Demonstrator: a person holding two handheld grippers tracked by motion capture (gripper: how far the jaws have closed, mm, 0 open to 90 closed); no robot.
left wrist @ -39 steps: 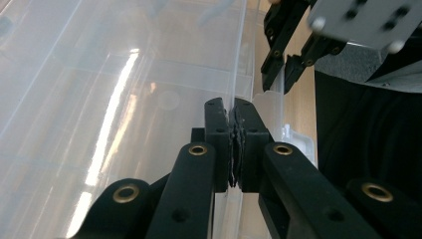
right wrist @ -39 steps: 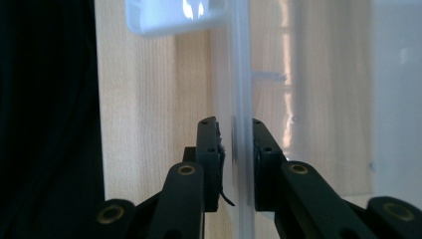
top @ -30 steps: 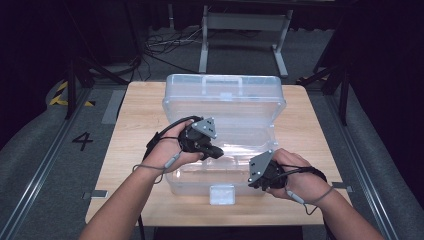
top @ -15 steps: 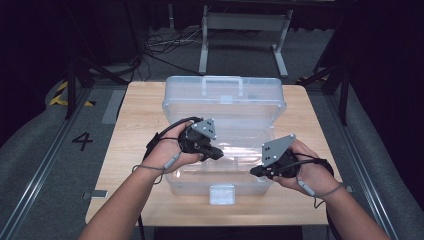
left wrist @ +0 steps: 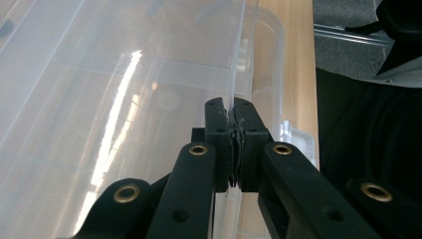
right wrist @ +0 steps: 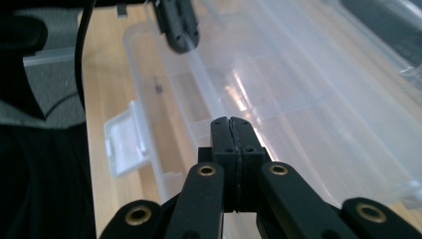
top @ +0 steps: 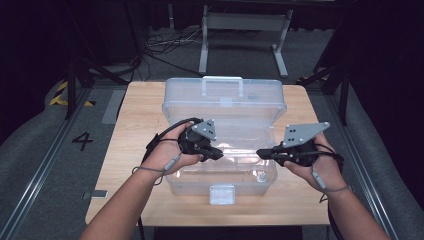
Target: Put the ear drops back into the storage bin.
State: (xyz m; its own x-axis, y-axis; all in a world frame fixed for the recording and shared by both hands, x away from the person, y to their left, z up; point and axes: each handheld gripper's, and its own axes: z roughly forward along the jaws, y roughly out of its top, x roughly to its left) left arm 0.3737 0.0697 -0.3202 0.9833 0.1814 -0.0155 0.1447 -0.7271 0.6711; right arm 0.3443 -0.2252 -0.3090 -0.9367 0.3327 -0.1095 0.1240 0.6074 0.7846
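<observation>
A clear plastic storage box (top: pixel 197 184) stands open on the wooden table (top: pixel 140 115), its lid (top: pixel 225 95) leaning back. A clear tray insert (top: pixel 239 149) lies across the inside. My left gripper (top: pixel 218 154) reaches in from the left and is shut on the tray's thin upright rim (left wrist: pixel 240 55), which runs up from between the pads at the left gripper (left wrist: pixel 232 107). My right gripper (top: pixel 260 152) hovers over the box's right side, pointing left. Its jaws are shut at the right gripper (right wrist: pixel 231 124), pad against pad, with nothing between them, above the tray (right wrist: pixel 298 99).
The box's white-clear latch (top: pixel 222 194) hangs at the front wall, also the latch (right wrist: pixel 124 144). A small round object (top: pixel 260 177) lies in the box's front right. Bare table runs left and right of the box. Dark floor, cables and a metal stand (top: pixel 240 30) lie beyond.
My right gripper has risen and moved right from the box's front right corner, then turned to point left. The left gripper has stayed on the tray's rim.
</observation>
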